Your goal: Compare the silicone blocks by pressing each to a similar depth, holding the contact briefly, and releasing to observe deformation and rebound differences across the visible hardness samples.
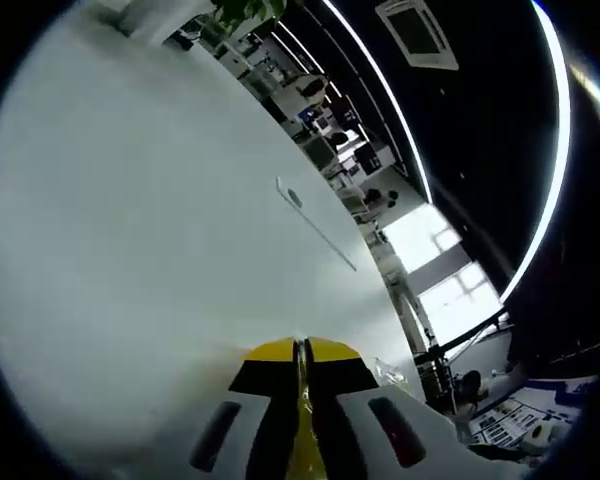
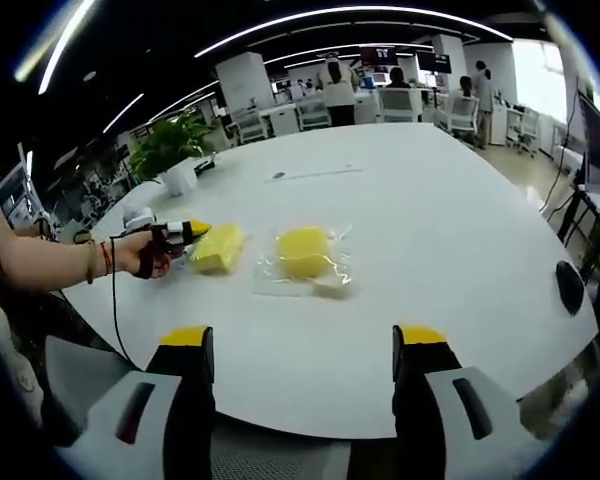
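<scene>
My left tool (image 2: 192, 231), jaws pressed together, has its tip at the left yellow silicone block (image 2: 219, 247) on the white tabletop (image 2: 440, 230). My right tool (image 2: 305, 350) hangs spread and empty, well short of the bagged block (image 2: 304, 251). I judge this first press underway, with the second sample left.

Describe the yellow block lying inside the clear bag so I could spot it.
Look at the big white table. Near its middle lie two yellow blocks side by side. Yours is the bagged block, farther from the person's hand; the bare block has a yellow-tipped tool against it.
</scene>
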### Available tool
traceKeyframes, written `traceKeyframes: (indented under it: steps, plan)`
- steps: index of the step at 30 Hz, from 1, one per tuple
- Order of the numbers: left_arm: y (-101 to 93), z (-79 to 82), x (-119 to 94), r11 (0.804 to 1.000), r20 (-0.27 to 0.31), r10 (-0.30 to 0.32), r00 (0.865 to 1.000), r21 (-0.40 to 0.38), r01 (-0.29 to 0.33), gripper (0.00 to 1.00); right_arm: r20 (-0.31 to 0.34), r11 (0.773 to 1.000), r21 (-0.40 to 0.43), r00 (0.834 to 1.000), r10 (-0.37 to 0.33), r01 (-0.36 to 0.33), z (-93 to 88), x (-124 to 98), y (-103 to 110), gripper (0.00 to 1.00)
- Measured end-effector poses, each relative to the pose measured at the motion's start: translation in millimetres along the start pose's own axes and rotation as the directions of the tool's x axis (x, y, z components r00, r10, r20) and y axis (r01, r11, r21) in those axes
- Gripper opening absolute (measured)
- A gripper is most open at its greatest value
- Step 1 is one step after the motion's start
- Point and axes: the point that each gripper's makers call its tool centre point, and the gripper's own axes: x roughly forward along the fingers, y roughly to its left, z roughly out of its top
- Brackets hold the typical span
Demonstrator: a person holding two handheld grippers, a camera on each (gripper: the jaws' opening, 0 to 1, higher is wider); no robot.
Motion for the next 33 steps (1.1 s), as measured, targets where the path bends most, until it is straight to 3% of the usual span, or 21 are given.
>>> traceKeyframes:
  steps: [14,24,33]
  plan:
    - [-4.3,-2.2,0,0.999,-0.018,0.009,1.000,0.046,-0.008,0.00,0.006,1.000,-0.010,1.000,0.007,-0.007,3.0,-1,2,0.68]
    - [-16.8,-1.5,-4,1.000,-0.021,-0.006,1.000,0.031,0.007,0.00,0.013,1.000,-0.017,1.000,0.011,-0.011,2.8,-2,3,0.68]
    - [-42.2,-1.6,-11,0.991,-0.031,-0.029,0.999,0.129,0.033,0.00,0.029,1.000,-0.019,0.999,0.021,-0.020,4.6,-4,6,0.67]
